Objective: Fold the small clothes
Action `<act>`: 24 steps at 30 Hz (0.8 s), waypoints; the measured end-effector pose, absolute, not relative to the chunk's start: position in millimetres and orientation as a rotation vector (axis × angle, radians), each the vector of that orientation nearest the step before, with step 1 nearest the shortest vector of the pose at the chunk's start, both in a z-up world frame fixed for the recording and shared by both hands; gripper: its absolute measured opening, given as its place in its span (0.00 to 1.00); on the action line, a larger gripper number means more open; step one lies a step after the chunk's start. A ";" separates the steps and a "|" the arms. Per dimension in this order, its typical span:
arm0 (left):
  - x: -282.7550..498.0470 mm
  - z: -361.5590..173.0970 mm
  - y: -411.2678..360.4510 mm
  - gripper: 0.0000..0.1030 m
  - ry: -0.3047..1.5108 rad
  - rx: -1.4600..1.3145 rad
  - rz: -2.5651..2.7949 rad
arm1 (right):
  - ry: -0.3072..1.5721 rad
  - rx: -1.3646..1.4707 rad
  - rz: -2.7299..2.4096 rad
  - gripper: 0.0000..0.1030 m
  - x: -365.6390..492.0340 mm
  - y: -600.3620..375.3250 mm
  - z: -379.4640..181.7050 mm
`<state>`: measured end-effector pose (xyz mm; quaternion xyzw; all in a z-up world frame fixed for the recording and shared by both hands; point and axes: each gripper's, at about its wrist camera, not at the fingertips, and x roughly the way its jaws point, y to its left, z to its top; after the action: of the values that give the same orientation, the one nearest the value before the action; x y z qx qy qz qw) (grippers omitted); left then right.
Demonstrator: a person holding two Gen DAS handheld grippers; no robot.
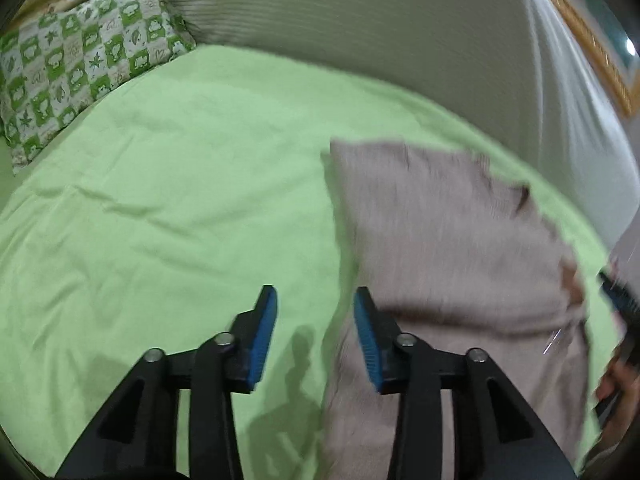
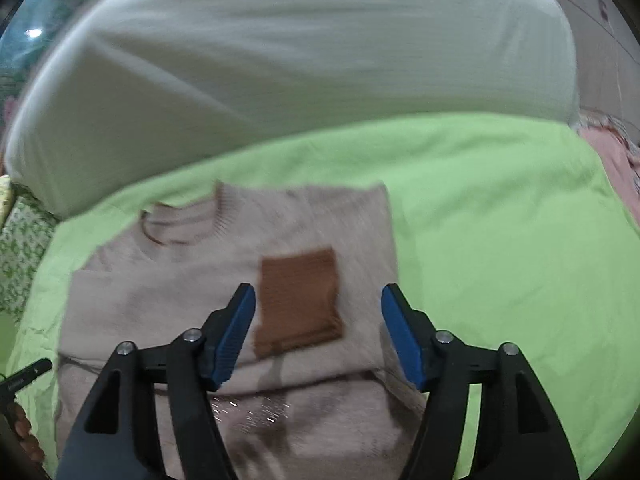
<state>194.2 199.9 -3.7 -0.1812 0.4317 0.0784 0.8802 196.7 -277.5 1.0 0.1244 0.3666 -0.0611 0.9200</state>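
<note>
Underneath, green bedsheet (image 1: 160, 200) (checked pillow (image 1: 80, 64) beyond)

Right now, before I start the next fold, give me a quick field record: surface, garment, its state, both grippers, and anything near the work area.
surface: light green bedsheet
garment: beige sweater with a brown pocket patch, collar toward the far side
garment state: lying on the sheet, image blurred, fold lines unclear
left gripper: open, empty, over the sweater's left edge
right gripper: open, empty, above the pocket area
nearby: green patterned pillow at far left; white bolster behind the sweater
</note>
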 end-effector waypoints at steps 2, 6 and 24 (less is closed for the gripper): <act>215.7 -0.3 205.7 0.47 0.903 -0.399 0.172 | 0.749 0.284 -0.073 0.65 208.4 -273.5 0.9; 264.7 -7.9 199.2 0.45 0.946 -0.423 0.146 | 0.782 0.296 0.044 0.65 230.2 -255.5 -13.5; 335.9 -32.8 163.3 0.16 0.979 -0.249 0.091 | 0.886 0.297 -0.061 0.26 252.5 -283.9 -52.6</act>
<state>335.9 163.3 -32.8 -0.1193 0.4689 0.0433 0.8741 252.5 -283.9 -52.6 0.1430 0.4272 -0.0294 0.8923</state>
